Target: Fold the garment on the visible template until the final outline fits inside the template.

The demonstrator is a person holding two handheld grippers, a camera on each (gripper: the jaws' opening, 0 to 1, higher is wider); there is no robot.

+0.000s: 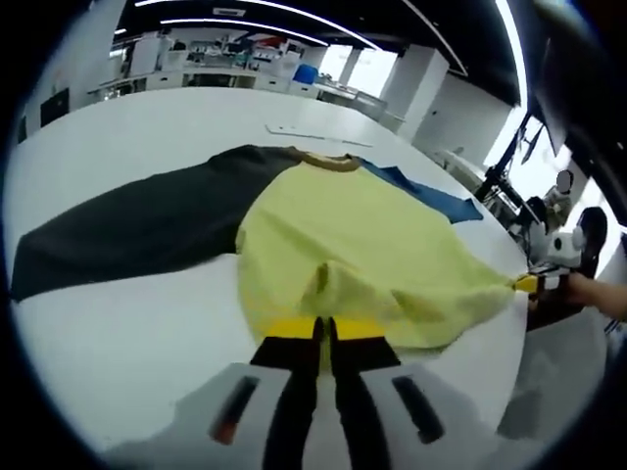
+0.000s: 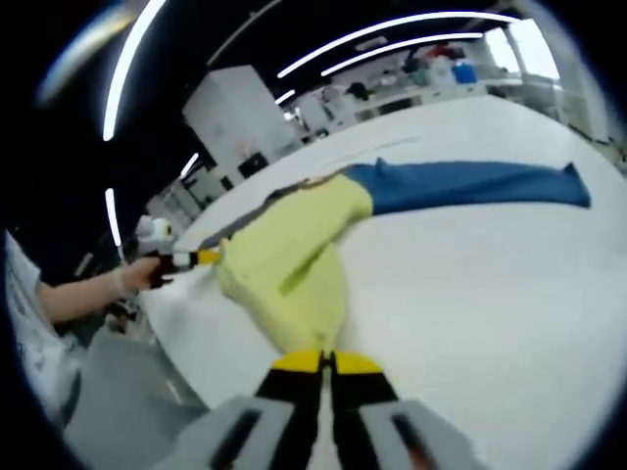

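Both claws, left claw and right claw, are clenching the hem of the yellow long-sleeved cotton shirt lying mid-frame on the white counter; lifting evenly likely avoids wrinkles.

Garment: long-sleeved top, yellow body, one black sleeve, one blue sleeve, tan collar. Laid flat on the white worktop, sleeves spread outward; lower hem bunched and lifted at both corners.
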